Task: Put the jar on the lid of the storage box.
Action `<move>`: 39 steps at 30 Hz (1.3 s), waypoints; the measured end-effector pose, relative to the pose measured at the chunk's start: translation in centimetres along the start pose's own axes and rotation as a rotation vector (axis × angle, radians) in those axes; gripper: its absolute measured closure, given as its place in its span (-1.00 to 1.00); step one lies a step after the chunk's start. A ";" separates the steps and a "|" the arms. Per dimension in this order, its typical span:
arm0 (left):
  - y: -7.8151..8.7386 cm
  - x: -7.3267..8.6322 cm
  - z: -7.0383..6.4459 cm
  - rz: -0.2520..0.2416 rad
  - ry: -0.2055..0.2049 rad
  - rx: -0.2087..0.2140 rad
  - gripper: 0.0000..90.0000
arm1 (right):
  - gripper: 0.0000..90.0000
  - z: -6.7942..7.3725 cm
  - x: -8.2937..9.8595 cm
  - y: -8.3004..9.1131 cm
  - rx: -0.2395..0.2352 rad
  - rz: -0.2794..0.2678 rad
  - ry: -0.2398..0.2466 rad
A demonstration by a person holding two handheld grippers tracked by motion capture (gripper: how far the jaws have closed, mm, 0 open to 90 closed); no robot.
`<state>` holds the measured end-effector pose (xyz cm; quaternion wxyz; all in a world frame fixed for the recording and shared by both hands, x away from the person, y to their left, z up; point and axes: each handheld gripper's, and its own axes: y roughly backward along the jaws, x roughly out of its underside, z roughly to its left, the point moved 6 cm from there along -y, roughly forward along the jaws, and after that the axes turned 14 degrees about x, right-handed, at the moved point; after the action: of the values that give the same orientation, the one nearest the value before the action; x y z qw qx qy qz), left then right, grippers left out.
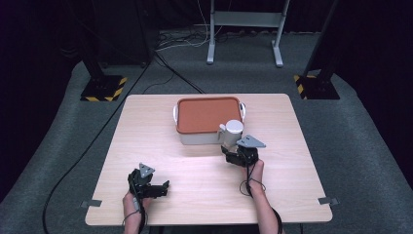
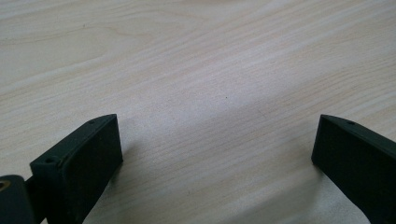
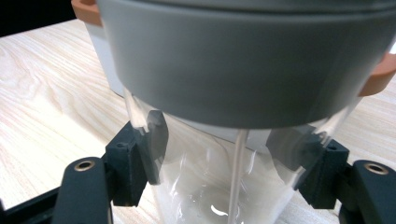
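Right gripper: its jaws are clamped on the clear body of a bottle, one on each side just under the broad grey cap. A thin straw or tube runs down inside the clear wall. In the high view the same gripper holds the bottle upright against the near right corner of the white container. Whether the bottle's base rests on the table or hangs just above it cannot be told.

Progress, as a judgement: the grasp is made and looks square. The carry or placement is still to come. The container's orange lid is on and closed, so nothing can go in until it is opened.

Left gripper: it rests low at the near left of the table, well apart from the work, jaws spread wide with nothing between them. Bare wood lies under it.

Surroundings: the container's wall touches or nearly touches the bottle and is the one obstacle to a forward move. The rest of the tabletop is open. On the floor beyond, a black cable runs past the left edge, with a striped stand base and a grey frame farther back.
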<state>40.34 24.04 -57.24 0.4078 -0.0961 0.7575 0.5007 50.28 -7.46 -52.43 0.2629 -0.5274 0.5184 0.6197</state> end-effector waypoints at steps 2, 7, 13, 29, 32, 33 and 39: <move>0.0 0.0 0.0 0.000 0.001 0.001 -0.97 | -0.34 -0.1 -0.1 0.0 0.000 -0.001 -0.004; 0.0 0.0 0.0 0.000 0.000 0.001 -0.97 | -0.34 -0.2 -0.3 0.1 0.000 -0.003 -0.012; 0.0 0.0 0.0 0.000 0.001 0.002 -0.97 | -0.34 -0.1 -0.7 0.3 -0.005 -0.010 -0.013; 0.0 0.0 0.0 -0.001 0.001 0.003 -0.97 | -0.34 -0.1 -1.7 0.6 -0.007 -0.013 0.003; 0.0 0.0 0.0 -0.001 0.002 0.004 -0.97 | -0.34 -0.2 -1.9 0.7 -0.007 -0.018 0.004; 0.0 0.0 0.0 -0.001 0.002 0.004 -0.97 | -0.34 -0.3 -2.0 0.8 -0.006 -0.020 0.008; 0.0 0.0 0.0 -0.001 0.002 0.004 -0.97 | -0.34 -0.4 -2.4 0.9 -0.008 -0.024 0.004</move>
<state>40.35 24.04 -57.24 0.4076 -0.0961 0.7588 0.4989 50.36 -7.61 -49.83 0.2670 -0.5358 0.5102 0.6175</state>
